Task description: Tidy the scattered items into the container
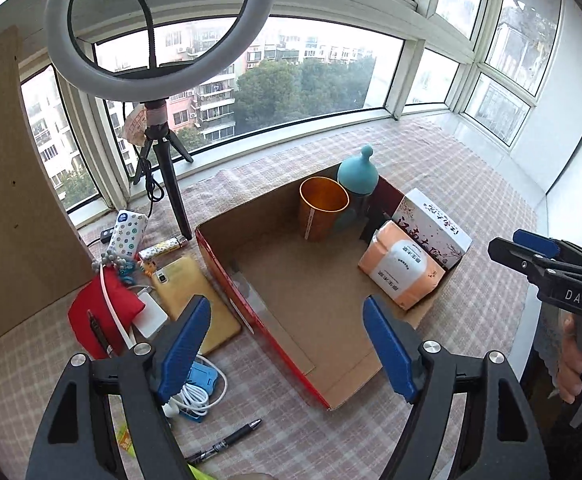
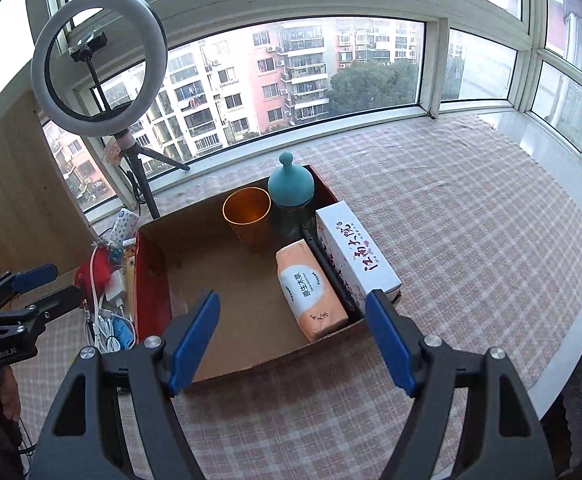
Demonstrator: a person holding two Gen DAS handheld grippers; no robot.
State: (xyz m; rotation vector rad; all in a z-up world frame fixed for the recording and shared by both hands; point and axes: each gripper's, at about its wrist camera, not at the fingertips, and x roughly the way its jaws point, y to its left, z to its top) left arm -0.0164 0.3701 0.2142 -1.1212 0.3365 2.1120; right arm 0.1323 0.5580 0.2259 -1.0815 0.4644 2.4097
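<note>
An open cardboard box (image 1: 227, 272) with red outer walls sits on the checked cloth; it also shows in the right wrist view (image 2: 151, 272). Inside stand an orange cup (image 1: 321, 210), a teal-capped bottle (image 1: 357, 176), a peach tissue pack (image 1: 401, 270) and a white printed carton (image 1: 431, 228). My left gripper (image 1: 287, 344) is open and empty above the box's near left part. My right gripper (image 2: 293, 336) is open and empty over the box's near edge. Left of the box lie a yellow phone (image 1: 195, 300), a red pouch (image 1: 99, 312), a white cable (image 1: 199, 392) and a black pen (image 1: 227, 440).
A ring light on a tripod (image 1: 163, 168) stands at the back left by the window. A wooden board (image 1: 7, 200) leans at the far left. A dotted tissue pack (image 1: 127, 232) and a small printed tube (image 1: 163, 246) lie behind the phone. The table's right edge (image 2: 571, 360) is near.
</note>
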